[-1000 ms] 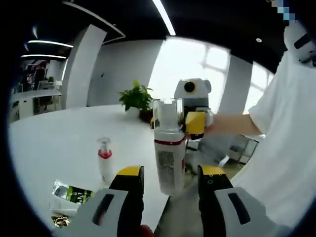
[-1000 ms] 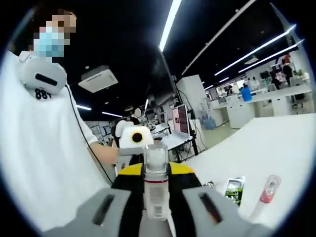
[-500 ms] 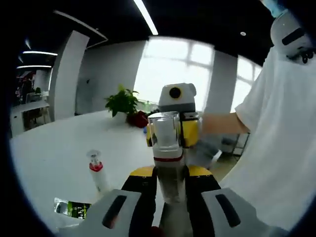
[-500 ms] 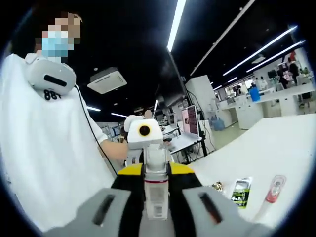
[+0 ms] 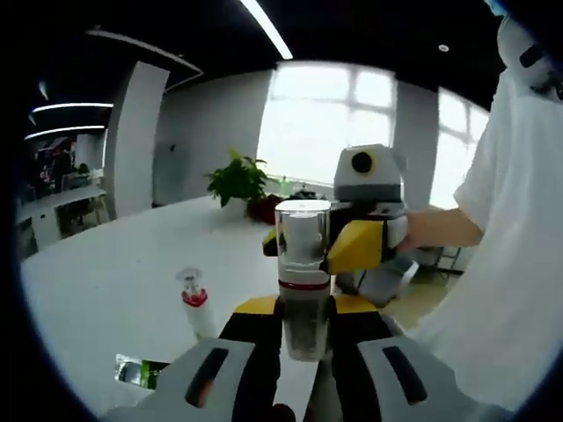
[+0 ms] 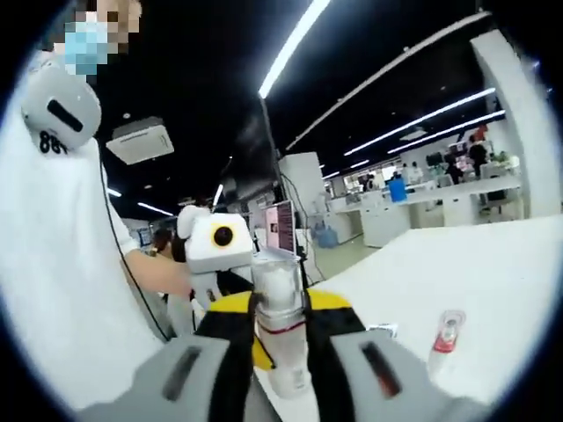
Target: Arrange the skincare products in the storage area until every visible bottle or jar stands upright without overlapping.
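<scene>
In the left gripper view, a foam bottle (image 5: 303,281) stands upright between both grippers' fingers (image 5: 256,309), above the worktop (image 5: 106,281) edge. Left of it stands a pump bottle (image 5: 197,304); a sachet (image 5: 141,372) lies nearer. A potted plant (image 5: 236,178) sits far behind.

I am working in a large open-plan office. A long white worktop (image 5: 106,272) carries a potted plant (image 5: 236,178), and behind the plant stand tall bright windows (image 5: 330,114) and a white pillar (image 5: 132,141). Overhead the ceiling is dark, crossed by long strip lights (image 6: 290,48), with an air-conditioning unit (image 6: 141,141) set into it. Past the worktop I see rows of white desks (image 6: 422,207), a computer monitor (image 6: 283,227) and people standing far off.
</scene>
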### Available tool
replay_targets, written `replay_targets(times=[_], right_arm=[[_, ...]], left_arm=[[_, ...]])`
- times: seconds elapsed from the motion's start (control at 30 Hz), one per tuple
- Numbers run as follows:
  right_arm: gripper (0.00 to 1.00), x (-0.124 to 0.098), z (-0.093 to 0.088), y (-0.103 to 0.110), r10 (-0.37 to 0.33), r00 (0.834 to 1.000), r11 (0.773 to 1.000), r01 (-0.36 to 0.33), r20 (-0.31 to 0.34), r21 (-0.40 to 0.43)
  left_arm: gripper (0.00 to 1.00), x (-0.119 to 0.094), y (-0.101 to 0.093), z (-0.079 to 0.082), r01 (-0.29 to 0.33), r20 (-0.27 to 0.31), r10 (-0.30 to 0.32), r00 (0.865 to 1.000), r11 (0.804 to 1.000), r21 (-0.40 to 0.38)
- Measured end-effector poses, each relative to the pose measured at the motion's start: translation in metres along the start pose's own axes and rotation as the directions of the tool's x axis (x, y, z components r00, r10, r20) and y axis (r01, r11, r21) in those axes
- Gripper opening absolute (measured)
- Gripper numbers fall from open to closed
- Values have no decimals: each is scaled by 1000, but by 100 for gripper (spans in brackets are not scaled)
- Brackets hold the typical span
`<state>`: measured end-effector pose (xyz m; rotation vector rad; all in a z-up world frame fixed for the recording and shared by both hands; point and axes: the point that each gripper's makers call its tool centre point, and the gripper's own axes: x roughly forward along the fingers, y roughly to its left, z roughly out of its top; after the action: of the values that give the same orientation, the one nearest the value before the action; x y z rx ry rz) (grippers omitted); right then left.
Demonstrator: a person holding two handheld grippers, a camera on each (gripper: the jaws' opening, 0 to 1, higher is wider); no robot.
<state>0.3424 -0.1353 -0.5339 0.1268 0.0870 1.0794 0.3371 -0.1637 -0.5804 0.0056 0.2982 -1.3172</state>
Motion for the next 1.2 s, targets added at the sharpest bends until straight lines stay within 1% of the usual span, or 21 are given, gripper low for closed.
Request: replay_targets(times=[0.03, 0.1, 0.13, 0.23, 0.27, 0.3, 0.37, 0.43, 0.5, 0.57, 0.67, 0.7, 0.73, 0.83, 0.93, 0.97, 1.2], right_arm=[[22, 0, 0, -3, -48, 999, 999, 48, -6, -26], [22, -2, -2, -6, -103, 994, 992, 100, -24, -78], [22, -3, -3, -9, -150, 988, 984, 146, -34, -104], [22, -3, -5, -12, -213, 977, 972, 209, -25, -109], [22, -4, -7, -16, -241, 970, 965, 236, -26, -114], [22, -5, -11, -20, -272, 962, 958, 268, -26, -97], [21, -7, -16, -24, -301, 953, 950, 298, -23, -88], [21, -10, -23, -31, -345, 938, 937, 342, -32, -67], [21, -11, -29, -36, -376, 926, 926, 373, -40, -65], [20, -12, -35, -41, -400, 915, 915, 395, -54, -77], [20, -12, -44, -47, -414, 906, 908, 405, -82, -109], [20, -13, -47, -50, -422, 902, 904, 411, -90, -121], [20, -13, -49, -52, -424, 901, 903, 412, -96, -121], [20, -12, -59, -59, -435, 893, 897, 419, -112, -142], [20, -13, -72, -67, -455, 879, 887, 433, -143, -163], [20, -13, -73, -68, -456, 878, 886, 433, -147, -165], [20, -15, -102, -93, -496, 844, 867, 465, -204, -181]], left_arm=[[17, 1, 3, -1, 0, -2, 0, 1000, 1000, 0], [17, 3, 5, -4, 2, -11, -2, 1000, 1000, 4], [17, 5, 7, -6, 2, -19, -1, 1000, 1000, 14], [17, 10, 8, -9, 17, -30, -17, 999, 999, 29], [17, 12, 10, -10, 20, -37, -19, 999, 999, 37], [17, 14, 11, -12, 21, -45, -19, 999, 999, 46], [17, 18, 14, -17, 29, -69, -24, 997, 997, 67], [17, 23, 17, -23, 36, -89, -28, 996, 996, 81], [17, 27, 20, -28, 40, -98, -32, 995, 996, 85], [17, 32, 23, -33, 45, -104, -34, 994, 994, 99], [17, 38, 28, -41, 46, -120, -32, 992, 992, 121], [17, 40, 31, -43, 41, -121, -23, 992, 989, 142], [17, 42, 32, -45, 41, -123, -22, 992, 988, 150], [17, 47, 39, -53, 41, -131, -21, 991, 987, 155], [17, 54, 46, -63, 39, -151, -13, 989, 985, 171], [17, 56, 48, -66, 39, -156, -11, 988, 984, 176], [17, 76, 66, -91, 44, -197, -9, 980, 983, 176]])
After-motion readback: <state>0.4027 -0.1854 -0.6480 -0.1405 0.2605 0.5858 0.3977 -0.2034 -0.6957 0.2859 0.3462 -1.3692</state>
